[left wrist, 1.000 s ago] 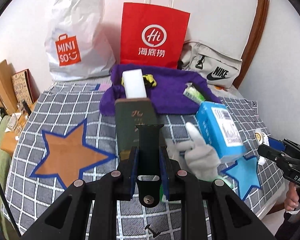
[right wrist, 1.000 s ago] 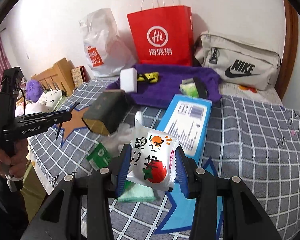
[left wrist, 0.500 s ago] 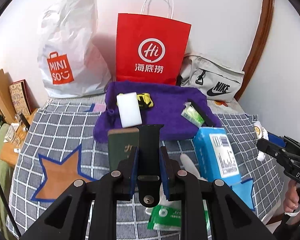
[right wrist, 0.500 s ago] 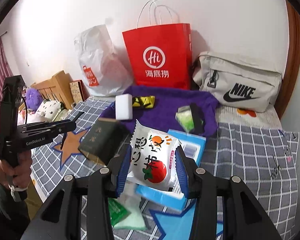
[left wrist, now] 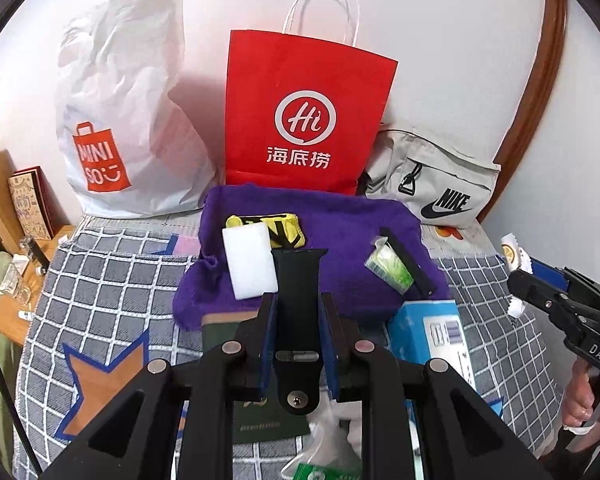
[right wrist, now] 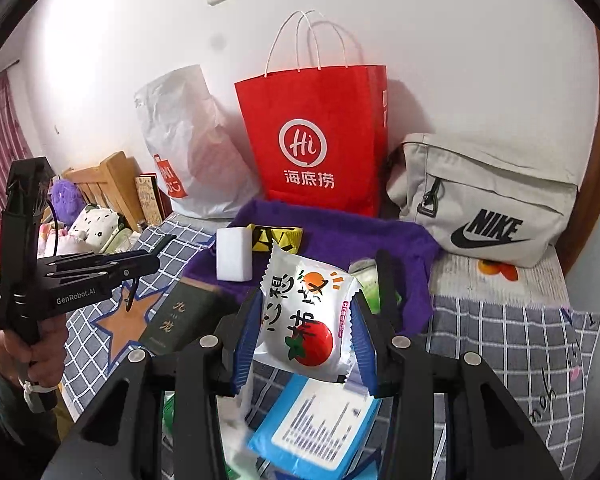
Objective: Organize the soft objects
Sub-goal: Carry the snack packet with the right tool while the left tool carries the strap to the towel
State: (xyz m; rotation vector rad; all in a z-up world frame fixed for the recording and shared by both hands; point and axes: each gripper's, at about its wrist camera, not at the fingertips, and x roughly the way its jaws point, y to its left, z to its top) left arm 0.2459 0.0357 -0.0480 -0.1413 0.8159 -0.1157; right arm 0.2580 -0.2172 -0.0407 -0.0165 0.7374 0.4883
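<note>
My left gripper (left wrist: 298,300) is shut on a black watch strap (left wrist: 298,280) that stands upright between its blue pads. My right gripper (right wrist: 306,308) is shut on a white snack packet (right wrist: 304,312) printed with a tomato and an orange. Both hang above the checked bed cover, facing a purple towel (left wrist: 340,220). On the towel lie a white sponge block (left wrist: 249,264), a yellow-black pouch (left wrist: 280,226), a green packet (left wrist: 390,266) and another black strap (left wrist: 408,262). The right gripper also shows at the right edge of the left wrist view (left wrist: 516,276), and the left gripper at the left of the right wrist view (right wrist: 160,254).
A red paper bag (left wrist: 304,120), a white plastic bag (left wrist: 116,120) and a grey Nike bag (left wrist: 440,184) stand against the wall. A dark green book (left wrist: 220,332), a blue tissue pack (left wrist: 432,336), a green sachet (left wrist: 320,468) lie nearer. Wooden furniture (right wrist: 108,184) stands left.
Both grippers have risen and moved toward the purple towel with their loads; the towel and bags look nearer, and the book and tissue pack have slid lower in view.
</note>
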